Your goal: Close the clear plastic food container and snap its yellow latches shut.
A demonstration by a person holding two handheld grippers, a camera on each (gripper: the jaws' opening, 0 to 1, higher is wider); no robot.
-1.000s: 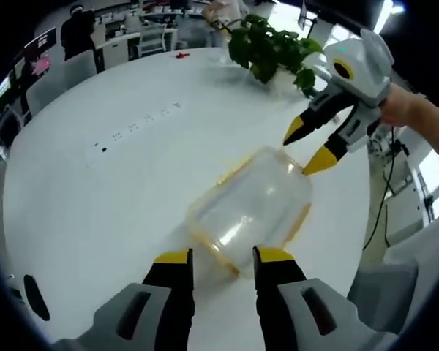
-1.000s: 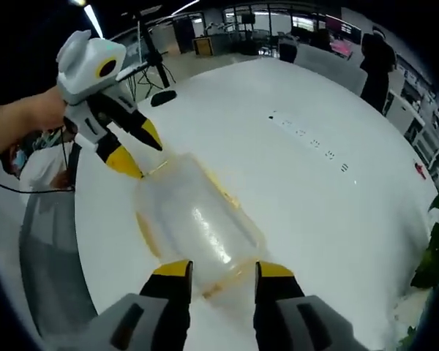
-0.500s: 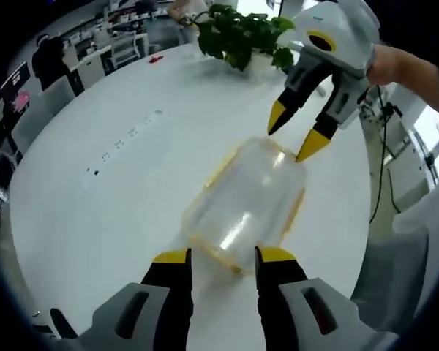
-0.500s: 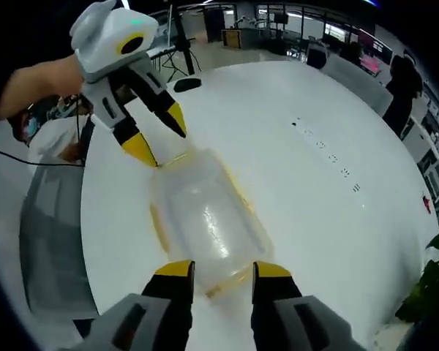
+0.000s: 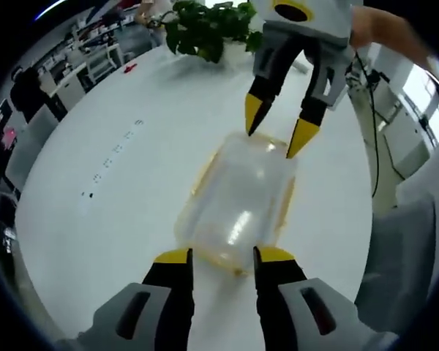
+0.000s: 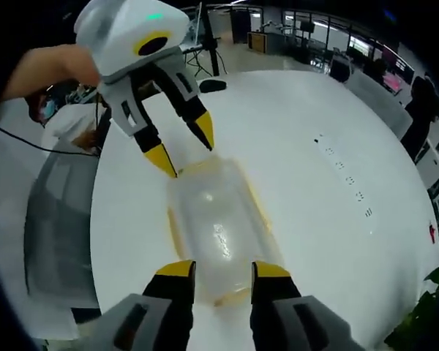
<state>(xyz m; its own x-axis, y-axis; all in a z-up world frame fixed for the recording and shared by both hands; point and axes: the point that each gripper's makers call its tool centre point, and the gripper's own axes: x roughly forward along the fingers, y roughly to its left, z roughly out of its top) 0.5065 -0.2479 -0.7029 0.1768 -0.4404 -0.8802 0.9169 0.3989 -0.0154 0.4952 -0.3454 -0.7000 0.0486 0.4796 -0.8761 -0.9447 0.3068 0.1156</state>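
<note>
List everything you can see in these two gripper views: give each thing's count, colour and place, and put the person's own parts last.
Clear plastic food container with yellow latches: one, clear and yellow, on the table between the two grippers.
Round white table: one, white, under the container.
Row of small dark marks: one row, dark, on the tabletop beside the container.
Leafy green plant: one, green, at the table's far edge in the left gripper view.
Grey chair: one, grey, at the table's edge.
Left gripper: one, black with yellow tips, jaws open at one end of the container.
Right gripper: one, same colours, jaws open at the opposite end.
Person's hand: one, holding the left gripper.
</note>
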